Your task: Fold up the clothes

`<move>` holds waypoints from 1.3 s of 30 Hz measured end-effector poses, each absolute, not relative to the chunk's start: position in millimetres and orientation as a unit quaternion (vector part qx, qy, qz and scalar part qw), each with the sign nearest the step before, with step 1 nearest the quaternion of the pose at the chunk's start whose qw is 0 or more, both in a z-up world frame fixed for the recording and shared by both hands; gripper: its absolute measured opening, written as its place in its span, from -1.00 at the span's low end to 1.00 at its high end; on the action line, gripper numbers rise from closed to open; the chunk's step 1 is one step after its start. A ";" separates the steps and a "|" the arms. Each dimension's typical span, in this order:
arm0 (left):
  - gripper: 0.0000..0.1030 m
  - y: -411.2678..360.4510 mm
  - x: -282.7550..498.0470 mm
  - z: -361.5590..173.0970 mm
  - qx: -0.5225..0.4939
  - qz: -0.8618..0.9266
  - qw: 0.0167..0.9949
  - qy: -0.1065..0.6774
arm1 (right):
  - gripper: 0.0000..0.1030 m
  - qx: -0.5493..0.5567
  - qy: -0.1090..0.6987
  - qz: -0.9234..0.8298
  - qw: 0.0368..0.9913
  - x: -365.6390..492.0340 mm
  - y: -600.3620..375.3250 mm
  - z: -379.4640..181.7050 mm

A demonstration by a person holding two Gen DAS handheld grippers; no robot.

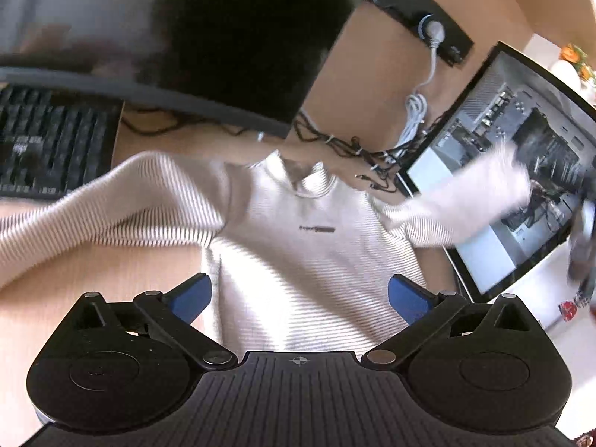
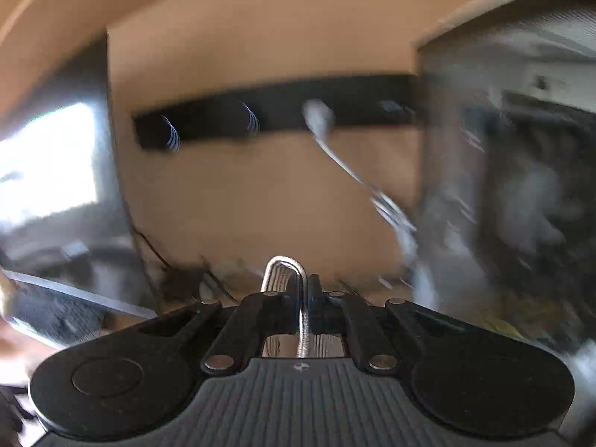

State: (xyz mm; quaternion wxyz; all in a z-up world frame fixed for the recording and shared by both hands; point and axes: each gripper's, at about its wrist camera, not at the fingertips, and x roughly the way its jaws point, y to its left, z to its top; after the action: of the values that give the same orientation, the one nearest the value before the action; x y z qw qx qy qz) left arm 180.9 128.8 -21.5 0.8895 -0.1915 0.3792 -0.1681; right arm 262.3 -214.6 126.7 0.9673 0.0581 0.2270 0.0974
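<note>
Office desk setting: keyboard (image 1: 48,141) ahead-left of left gripper, monitor (image 1: 514,171) ahead-right, power strip (image 1: 417,11) on wooden back panel, tangled cables (image 1: 354,149).

The sweater (image 1: 298,231) lies spread on the desk (image 1: 74,316), collar toward the back wall, directly ahead of the left gripper (image 1: 300,298), whose wide-apart fingers flank its lower body. One sleeve stretches out to the left, in front of the keyboard (image 1: 52,141); the other is lifted off the desk at the right, in front of the monitor (image 1: 521,156). Behind the collar lies a tangle of cables (image 1: 354,145). A power strip (image 1: 421,18) is mounted on the back wall above them
</note>
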 end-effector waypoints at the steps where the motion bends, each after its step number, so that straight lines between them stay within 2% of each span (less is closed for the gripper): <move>1: 1.00 128.4 179.3 -23.2 -0.194 -0.167 0.889 0.380 | -0.93 0.068 0.229 0.116 0.964 271.0 -205.8 129.1; 11: 1.00 128.9 167.8 -31.8 -0.207 -0.155 0.884 0.391 | -0.93 0.047 0.282 0.205 0.936 348.6 -92.1 83.7; 20: 1.00 140.9 160.8 -40.4 -0.221 -0.122 0.878 0.407 | -0.90 0.078 0.287 0.234 0.926 371.6 -65.6 65.3; 26: 1.00 148.5 154.9 -37.1 -0.213 -0.103 0.888 0.395 | -0.75 0.077 0.289 0.204 0.932 359.6 -89.6 57.3; 28: 1.00 156.6 150.3 -33.1 -0.197 -0.088 0.898 0.384 | -0.63 0.073 0.294 0.180 0.936 351.0 -102.3 47.9; 30: 1.00 169.0 144.8 -28.5 -0.182 -0.066 0.907 0.373 | -0.40 0.066 0.305 0.155 0.937 333.0 -117.1 32.7; 31: 1.00 175.9 142.3 -26.6 -0.178 -0.055 0.911 0.369 | -0.38 0.062 0.311 0.143 0.938 323.7 -124.1 24.8; 34: 1.00 198.9 135.5 -21.7 -0.175 -0.020 0.915 0.362 | -0.37 0.012 0.340 0.121 0.933 293.6 -129.5 -2.6; 39: 1.00 228.5 130.9 -18.1 -0.180 0.025 0.915 0.360 | -0.33 -0.167 0.334 0.145 0.916 269.5 -83.7 -39.4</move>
State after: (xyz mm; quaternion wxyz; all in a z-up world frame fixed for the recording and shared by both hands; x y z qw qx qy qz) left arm 130.9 228.5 -18.1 0.9149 -0.1803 0.3604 0.0249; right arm 269.5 -83.7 -39.4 0.9160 -0.1670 0.3344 0.1454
